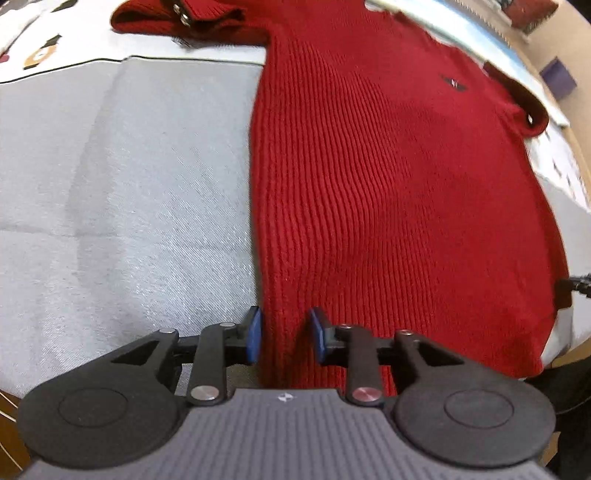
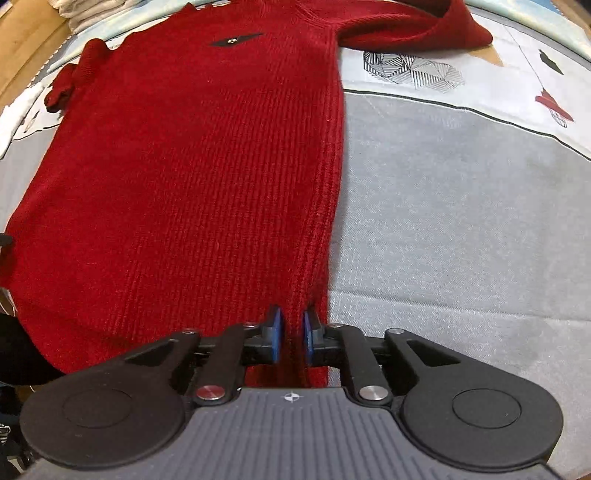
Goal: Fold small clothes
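Both hand-held grippers over hem: left (image 1: 284, 338) part-open astride sweater (image 1: 388, 184) edge, right (image 2: 291, 338) narrow around opposite edge fabric. Sweater's long axis runs away.

A grey bedsheet (image 2: 461, 206) covers the surface, its far edge a white band printed with geometric shapes (image 2: 413, 70). Folded white cloth (image 2: 92, 11) lies beyond the far left corner.
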Available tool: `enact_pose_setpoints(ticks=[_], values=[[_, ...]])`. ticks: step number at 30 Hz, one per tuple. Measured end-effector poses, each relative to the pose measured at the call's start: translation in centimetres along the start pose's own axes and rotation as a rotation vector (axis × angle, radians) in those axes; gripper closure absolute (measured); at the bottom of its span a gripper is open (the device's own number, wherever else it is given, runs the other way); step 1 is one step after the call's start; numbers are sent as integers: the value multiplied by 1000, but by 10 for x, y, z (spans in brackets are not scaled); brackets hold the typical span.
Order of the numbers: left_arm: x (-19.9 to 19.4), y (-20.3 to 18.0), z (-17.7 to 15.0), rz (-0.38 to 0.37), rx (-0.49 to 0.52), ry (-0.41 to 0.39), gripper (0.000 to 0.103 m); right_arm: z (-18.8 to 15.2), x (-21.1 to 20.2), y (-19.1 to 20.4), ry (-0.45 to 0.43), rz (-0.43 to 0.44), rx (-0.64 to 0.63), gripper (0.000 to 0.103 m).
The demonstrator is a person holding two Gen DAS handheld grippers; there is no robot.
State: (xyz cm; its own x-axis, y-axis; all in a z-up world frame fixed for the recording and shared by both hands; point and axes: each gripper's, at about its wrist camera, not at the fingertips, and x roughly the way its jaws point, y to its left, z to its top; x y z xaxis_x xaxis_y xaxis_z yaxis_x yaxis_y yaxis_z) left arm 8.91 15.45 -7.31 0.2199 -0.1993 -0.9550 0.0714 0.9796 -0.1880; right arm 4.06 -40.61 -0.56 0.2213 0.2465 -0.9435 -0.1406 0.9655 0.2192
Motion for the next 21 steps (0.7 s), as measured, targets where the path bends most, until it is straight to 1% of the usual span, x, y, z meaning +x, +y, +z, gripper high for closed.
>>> enact_pose_setpoints(ticks=[1, 2, 5, 6, 7, 10, 13, 15, 18, 21], values=[[2, -2, 0, 8, 8, 6, 72, -1, 1, 1, 2, -3, -9, 84], [5, -3, 2, 12, 13, 12, 74, -1, 1, 3, 3, -6, -18, 84], [7, -7, 3, 22, 32, 13, 90, -1, 2, 6, 5, -4, -40, 85], [7, -7, 4, 25, 37, 10, 91, 0, 2, 8, 3, 4, -47, 93], [7, -7, 4, 28, 41, 7, 91, 0, 1, 9, 0, 15, -57, 95], [3, -8, 4, 35, 48, -10, 92, -1, 1, 14, -5, 31, -82, 96], [-5, -9, -2, 42, 59, -32, 93, -3, -2, 13, 2, 43, -80, 96], [-8, -14, -7, 55, 74, -28, 93, -6, -3, 14, 10, 51, -81, 97], [1, -15, -12, 92, 106, 3, 94, -9, -1, 4, 47, 33, -92, 97], [2, -19, -9, 102, 104, 7, 92, -8, 1, -2, 62, -3, -71, 97]])
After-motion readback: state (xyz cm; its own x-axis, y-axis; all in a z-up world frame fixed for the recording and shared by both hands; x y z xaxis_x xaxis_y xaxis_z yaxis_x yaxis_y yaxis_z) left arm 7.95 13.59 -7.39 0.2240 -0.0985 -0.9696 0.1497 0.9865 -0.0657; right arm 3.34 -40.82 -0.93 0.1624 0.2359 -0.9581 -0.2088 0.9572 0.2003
